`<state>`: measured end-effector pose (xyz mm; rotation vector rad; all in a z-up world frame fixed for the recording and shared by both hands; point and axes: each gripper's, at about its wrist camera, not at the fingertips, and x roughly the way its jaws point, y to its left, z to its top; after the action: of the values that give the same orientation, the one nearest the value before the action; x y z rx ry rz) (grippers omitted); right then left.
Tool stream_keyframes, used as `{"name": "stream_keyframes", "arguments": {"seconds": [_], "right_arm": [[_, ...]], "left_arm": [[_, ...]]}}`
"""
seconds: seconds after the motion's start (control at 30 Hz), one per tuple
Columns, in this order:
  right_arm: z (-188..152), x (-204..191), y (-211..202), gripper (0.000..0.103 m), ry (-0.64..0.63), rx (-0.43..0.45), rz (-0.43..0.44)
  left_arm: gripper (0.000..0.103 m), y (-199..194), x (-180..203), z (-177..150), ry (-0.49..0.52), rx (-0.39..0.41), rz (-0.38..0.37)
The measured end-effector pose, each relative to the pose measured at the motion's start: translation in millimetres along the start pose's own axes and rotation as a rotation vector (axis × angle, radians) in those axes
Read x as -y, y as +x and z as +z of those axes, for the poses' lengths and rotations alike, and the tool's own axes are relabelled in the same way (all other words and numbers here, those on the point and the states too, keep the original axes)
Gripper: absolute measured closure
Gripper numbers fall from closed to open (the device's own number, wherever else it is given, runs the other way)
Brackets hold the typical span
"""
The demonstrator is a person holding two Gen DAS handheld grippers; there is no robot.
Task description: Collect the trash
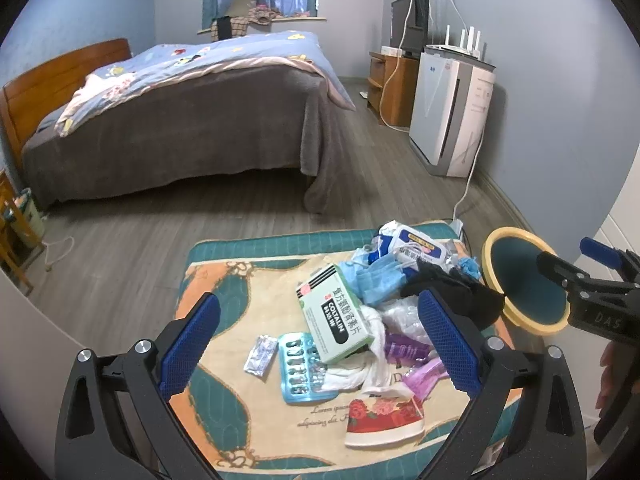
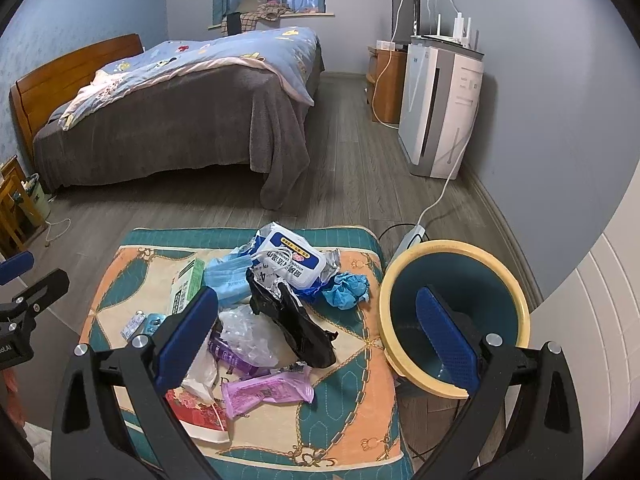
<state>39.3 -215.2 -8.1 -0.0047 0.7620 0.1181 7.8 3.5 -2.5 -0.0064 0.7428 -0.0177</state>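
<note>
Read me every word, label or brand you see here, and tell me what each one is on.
"COLTALIN": white and green medicine box, beside large Chinese characters.
"DAS": black right gripper body.
Cursive script on the teal and orange patterned mat: too blurred.
Blue and white wet-wipe pack: Chinese label, too small.

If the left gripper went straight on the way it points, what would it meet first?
Probably the green-and-white medicine box on the trash pile, midway between the open left gripper fingers; depth is hard to judge through the fisheye.

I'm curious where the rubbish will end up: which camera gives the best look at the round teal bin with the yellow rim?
The right wrist view: the round teal bin with the yellow rim shows its whole opening beside the mat. In the left wrist view the bin sits at the edge, partly covered by the right gripper.
</note>
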Motion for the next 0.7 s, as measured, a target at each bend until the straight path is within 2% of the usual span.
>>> {"name": "stream_keyframes", "arguments": {"seconds": [0.7], "right_arm": [[1.7,8.7,3.4,0.005,0.015,-0.021,-0.008]], "left_arm": [[0.005,0.6,0.4,-0.5,0.000,-0.001,0.001]]}}
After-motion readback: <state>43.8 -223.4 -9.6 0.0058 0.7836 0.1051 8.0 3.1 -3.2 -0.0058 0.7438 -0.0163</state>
